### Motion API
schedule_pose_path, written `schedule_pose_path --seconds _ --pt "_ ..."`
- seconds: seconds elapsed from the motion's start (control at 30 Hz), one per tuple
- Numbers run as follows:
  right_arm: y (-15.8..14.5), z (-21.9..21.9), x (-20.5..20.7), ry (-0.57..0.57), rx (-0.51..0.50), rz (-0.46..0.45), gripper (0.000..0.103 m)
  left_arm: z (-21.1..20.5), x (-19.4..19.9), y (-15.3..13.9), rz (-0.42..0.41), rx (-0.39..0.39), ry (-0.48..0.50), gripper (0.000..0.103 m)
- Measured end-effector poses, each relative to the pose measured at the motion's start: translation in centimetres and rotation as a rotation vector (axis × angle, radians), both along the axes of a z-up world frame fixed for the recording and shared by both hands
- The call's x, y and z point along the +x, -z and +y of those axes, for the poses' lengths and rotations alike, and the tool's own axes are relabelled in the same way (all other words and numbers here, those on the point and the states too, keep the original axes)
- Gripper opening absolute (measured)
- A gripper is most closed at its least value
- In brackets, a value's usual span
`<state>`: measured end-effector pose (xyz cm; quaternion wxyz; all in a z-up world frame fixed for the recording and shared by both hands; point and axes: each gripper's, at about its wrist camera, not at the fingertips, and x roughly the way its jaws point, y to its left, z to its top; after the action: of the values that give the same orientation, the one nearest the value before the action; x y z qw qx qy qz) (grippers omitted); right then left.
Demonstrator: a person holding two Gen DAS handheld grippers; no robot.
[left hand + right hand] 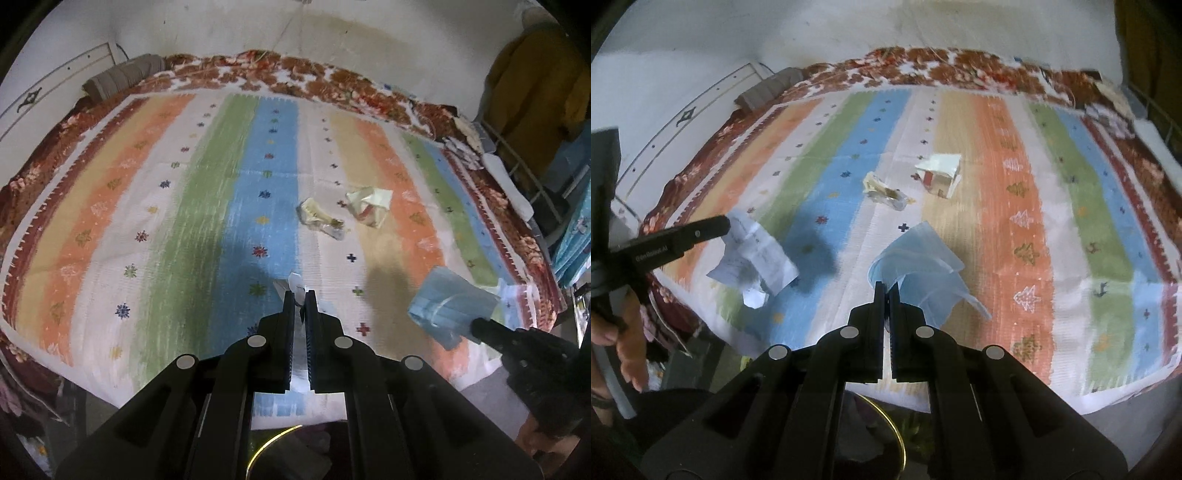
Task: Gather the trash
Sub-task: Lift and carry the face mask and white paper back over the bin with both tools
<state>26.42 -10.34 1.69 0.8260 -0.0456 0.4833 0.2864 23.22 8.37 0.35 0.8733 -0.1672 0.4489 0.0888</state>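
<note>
Nearest, the left gripper [300, 293] is closed on a crumpled white paper sheet with faint print [753, 254]; from the right wrist view the sheet hangs off the fingertips above the near edge of the bed, its long axis sloping down and away from the gripper toward the bed's middle. In the left wrist view only a small white tip of it shows past the fingers [290, 306], and a strip shows between them.

The right gripper [886, 288] is likewise clamped, on a pale blue pleated face mask [916, 262]. The mask fans out beyond the fingertips, its long axis running across the gripper's line, with one ear loop trailing toward the near right corner of the bed. Both pieces are lifted clear of the striped woven bedcover in orange, green, blue and cream [155, 206].

Farther in, about the middle of the bed, a crushed clear plastic wrapper with yellowish contents [321, 219] lies on the cover. Just beside it, to the right, lies a crumpled cream paper carton with red print [369, 206], apart from the wrapper.

A red floral blanket [295, 74] borders the far edge, with a rolled grey-brown cloth [122, 75] at the far left corner.
</note>
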Motion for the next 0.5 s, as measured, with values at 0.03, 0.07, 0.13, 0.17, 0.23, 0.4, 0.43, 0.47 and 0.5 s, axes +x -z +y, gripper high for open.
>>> schedule_pose_path --seconds 0.03,0.07,0.13,0.17,0.23,0.4,0.43,0.47,0.5 --pt "-0.4 0.0 -0.5 -0.006 0.002 -0.011 0.001 -0.3 -0.5 -0.4 -0.011 0.004 0.006 0.005" --pt "-0.7 0.0 -1.1 -0.011 0.003 -0.021 0.001 -0.5 -0.9 -0.6 -0.017 0.010 0.009 0.005" --pt "-1.3 -0.2 -2.2 -0.022 0.003 -0.042 0.001 -1.1 -1.9 -1.2 -0.032 0.021 0.013 0.005" --pt "-1.5 -0.1 -2.6 -0.026 0.002 -0.051 0.001 -1.3 -2.2 -1.5 -0.037 0.020 0.015 0.005" --pt "-1.9 -0.2 -3.7 -0.033 0.001 -0.067 0.001 -1.7 -2.9 -1.8 -0.046 0.021 0.023 0.005" --pt "-2.4 -0.7 -5.8 -0.044 0.013 -0.082 0.001 -3.0 -4.8 -2.8 -0.077 0.044 0.039 0.005" --pt "-2.5 -0.9 -6.3 -0.046 0.012 -0.091 0.001 -3.3 -5.2 -3.0 -0.086 0.053 0.045 0.005" --pt "-2.7 -0.9 -6.6 -0.048 0.011 -0.098 0.001 -3.6 -5.8 -3.2 -0.093 0.061 0.048 0.005" --pt "-2.8 -1.1 -7.1 -0.050 0.011 -0.107 0.001 -3.9 -6.3 -3.4 -0.102 0.070 0.051 0.005"
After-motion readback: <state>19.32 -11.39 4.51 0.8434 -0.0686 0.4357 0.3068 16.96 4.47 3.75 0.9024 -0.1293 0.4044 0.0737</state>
